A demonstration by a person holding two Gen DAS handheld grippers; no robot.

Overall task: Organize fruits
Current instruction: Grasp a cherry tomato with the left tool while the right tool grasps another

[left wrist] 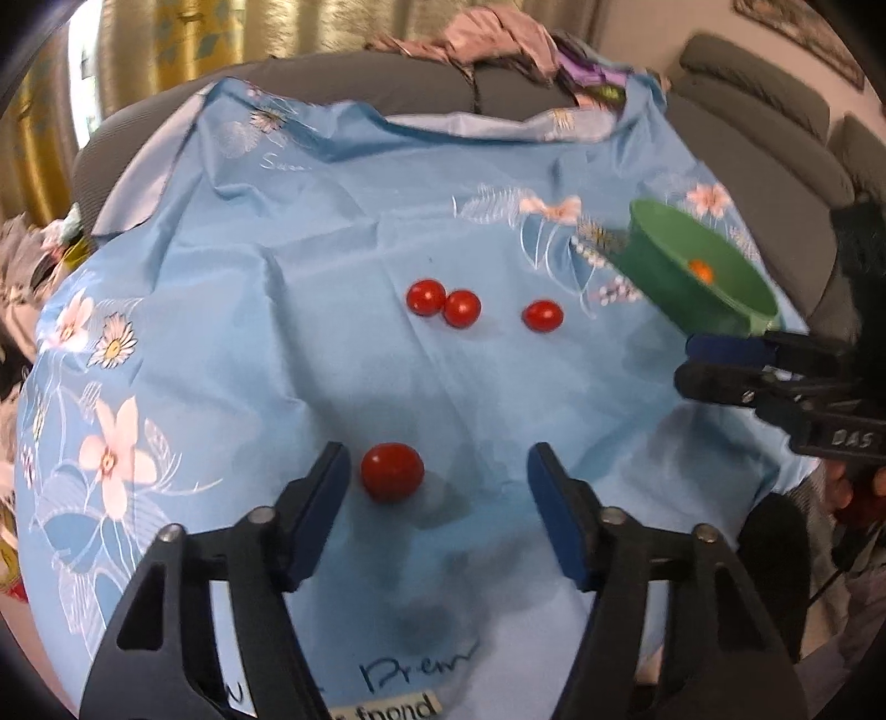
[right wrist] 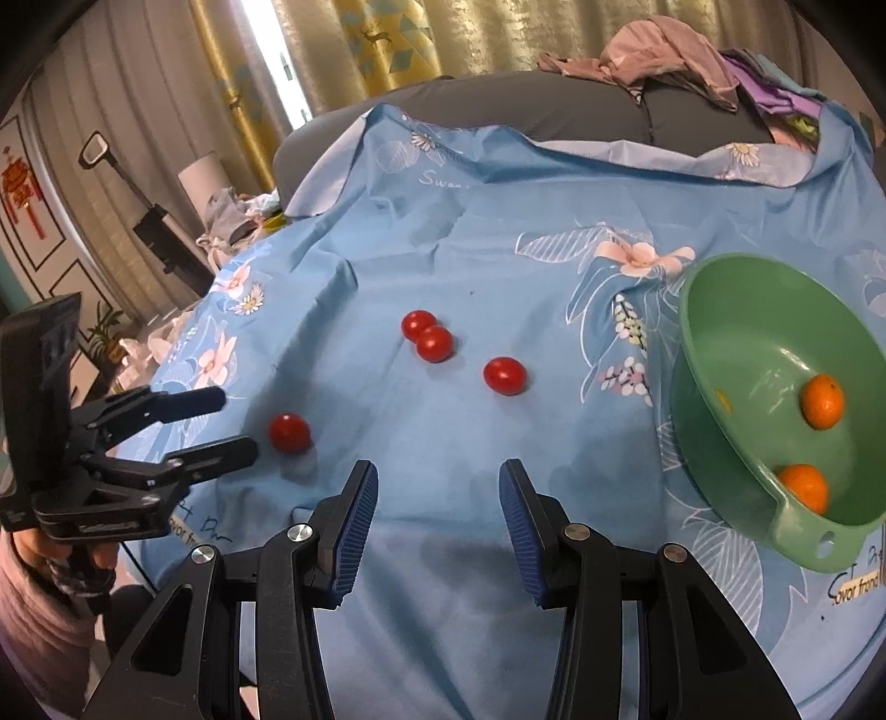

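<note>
Several red cherry tomatoes lie on a blue floral cloth (left wrist: 277, 332). The nearest tomato (left wrist: 392, 472) sits between the tips of my open left gripper (left wrist: 437, 476), close to the left finger; it also shows in the right wrist view (right wrist: 289, 433). A touching pair (left wrist: 443, 302) and a single tomato (left wrist: 542, 315) lie farther back. A green bowl (right wrist: 736, 354) at the right holds two small oranges (right wrist: 823, 401). My right gripper (right wrist: 437, 498) is open and empty over the cloth, left of the bowl. In the left wrist view the right gripper (left wrist: 720, 360) is beside the bowl's handle.
A grey sofa (left wrist: 775, 127) with piled clothes (left wrist: 498, 39) runs behind the cloth. Curtains hang at the back. Clutter and a black stand (right wrist: 160, 232) are off the cloth's left edge.
</note>
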